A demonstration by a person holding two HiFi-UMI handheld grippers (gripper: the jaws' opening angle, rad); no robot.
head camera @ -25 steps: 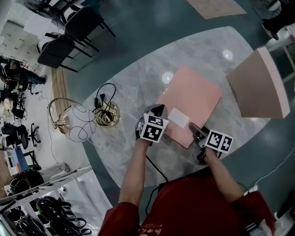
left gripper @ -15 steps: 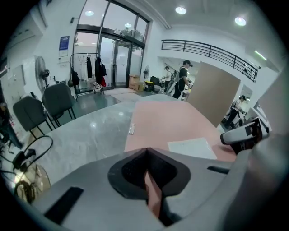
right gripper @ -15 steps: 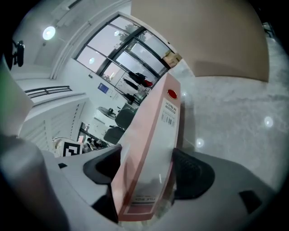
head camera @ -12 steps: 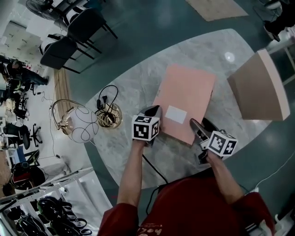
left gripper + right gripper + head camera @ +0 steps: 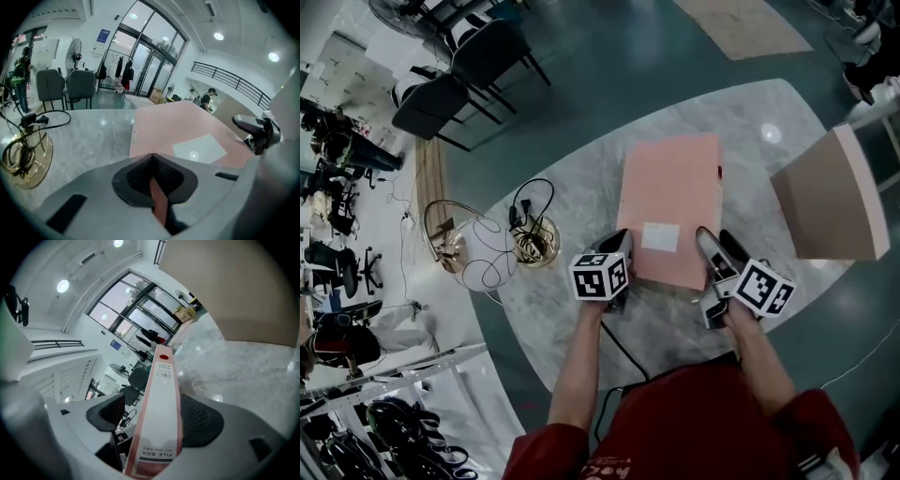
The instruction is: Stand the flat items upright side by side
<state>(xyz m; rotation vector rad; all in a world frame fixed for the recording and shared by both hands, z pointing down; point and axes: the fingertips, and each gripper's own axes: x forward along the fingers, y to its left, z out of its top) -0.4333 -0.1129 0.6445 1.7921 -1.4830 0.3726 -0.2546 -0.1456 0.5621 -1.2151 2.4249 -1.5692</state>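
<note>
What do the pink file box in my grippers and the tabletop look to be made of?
Pink file box: likely plastic or coated board, judging by its smooth matte faces, thin rigid edge and printed spine label. Tabletop: marble or a marble-look slab with grey veining. It is polished, since ceiling lights reflect as bright spots. Real stone cannot be confirmed.

Two file boxes: one file box (image 5: 667,202) between the left gripper (image 5: 619,239) and the right gripper (image 5: 717,246), the other box (image 5: 825,192) to the right gripper's right. Left of the left gripper stand one cable dish (image 5: 530,239) and one wire frame (image 5: 450,239); beyond them, at least two chairs (image 5: 487,42).
</note>
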